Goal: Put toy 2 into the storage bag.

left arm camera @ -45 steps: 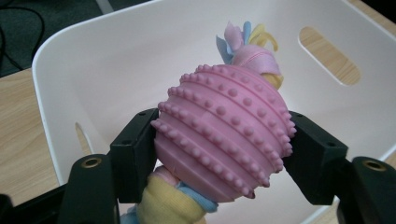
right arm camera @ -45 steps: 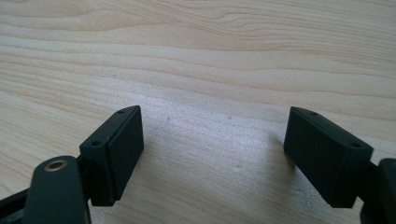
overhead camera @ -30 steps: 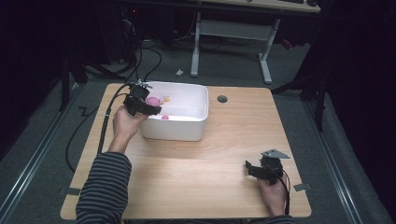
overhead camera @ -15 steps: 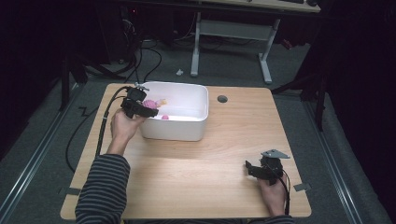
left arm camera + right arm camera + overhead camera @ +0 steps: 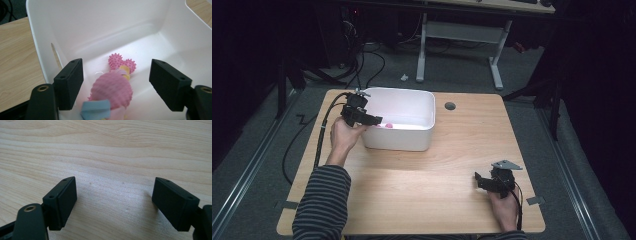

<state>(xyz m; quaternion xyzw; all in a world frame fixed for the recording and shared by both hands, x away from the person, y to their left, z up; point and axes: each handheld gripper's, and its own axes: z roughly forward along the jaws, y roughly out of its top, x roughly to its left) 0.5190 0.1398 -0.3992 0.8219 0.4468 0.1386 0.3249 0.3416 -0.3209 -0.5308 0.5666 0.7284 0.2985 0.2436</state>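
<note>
A white bin (image 5: 407,140) stands at the table's back left. My left gripper (image 5: 376,120) reaches over its left rim. In the left gripper view the left gripper (image 5: 115,72) is open; its jaws have just been opening. A pink ribbed soft toy (image 5: 111,91) with blue and yellow bits lies between the pads, slightly blurred, with a gap on each side. Beyond it two pink spiky balls (image 5: 121,62) rest on the bin's floor (image 5: 160,47). My right gripper (image 5: 480,180) rests near the table's front right, open over bare wood (image 5: 113,192).
A round cable hole (image 5: 450,106) sits in the wooden table (image 5: 452,165) to the right of the bin. Black cables trail off the table's left edge. A white desk frame (image 5: 457,35) stands on the floor behind the table.
The yellow bit seen at the left gripper's tips no longer shows from above; only pink shows low in the bin. The left hand shifted slightly. The right hand kept still.
</note>
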